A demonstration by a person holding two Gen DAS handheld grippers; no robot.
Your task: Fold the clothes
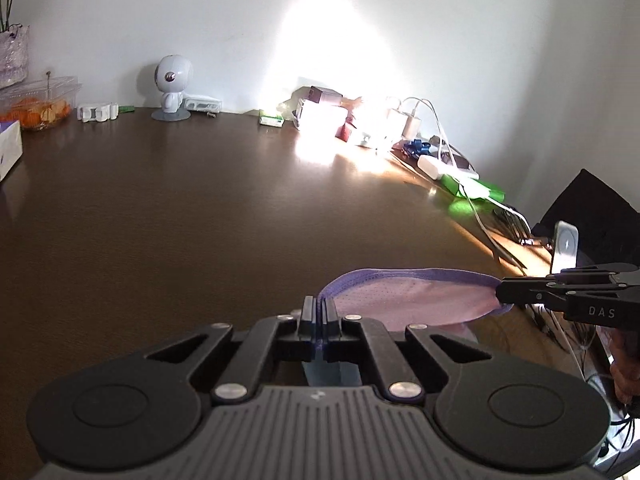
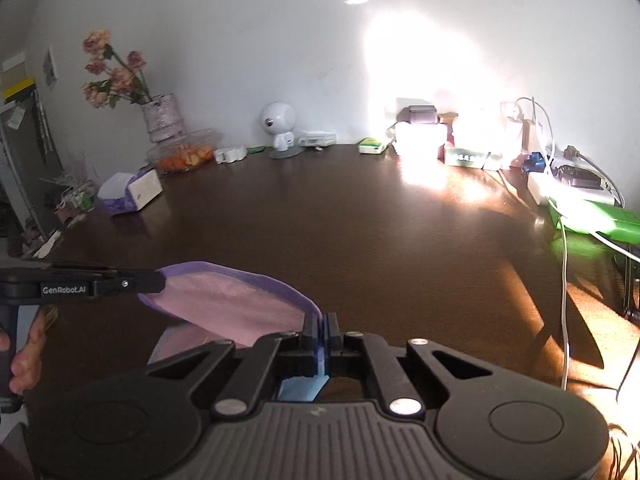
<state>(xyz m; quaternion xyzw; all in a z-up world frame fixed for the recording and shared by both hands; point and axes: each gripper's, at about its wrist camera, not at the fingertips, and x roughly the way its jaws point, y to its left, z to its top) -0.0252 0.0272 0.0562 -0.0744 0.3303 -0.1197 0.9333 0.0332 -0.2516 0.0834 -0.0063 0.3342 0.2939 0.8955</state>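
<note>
Both grippers tilt down toward the brown table (image 2: 360,232). The left gripper (image 1: 319,307) and right gripper (image 2: 321,322) each have jaws clamped on the purple hem of the pink garment (image 2: 232,304), stretched between them above the table's near edge. Its lower part is hidden behind the gripper bodies. At the table's far-left corner, a clear container (image 2: 182,154) holds orange food.

Two close, down-tilted wrist views sharing one dark table (image 1: 180,208).
</note>
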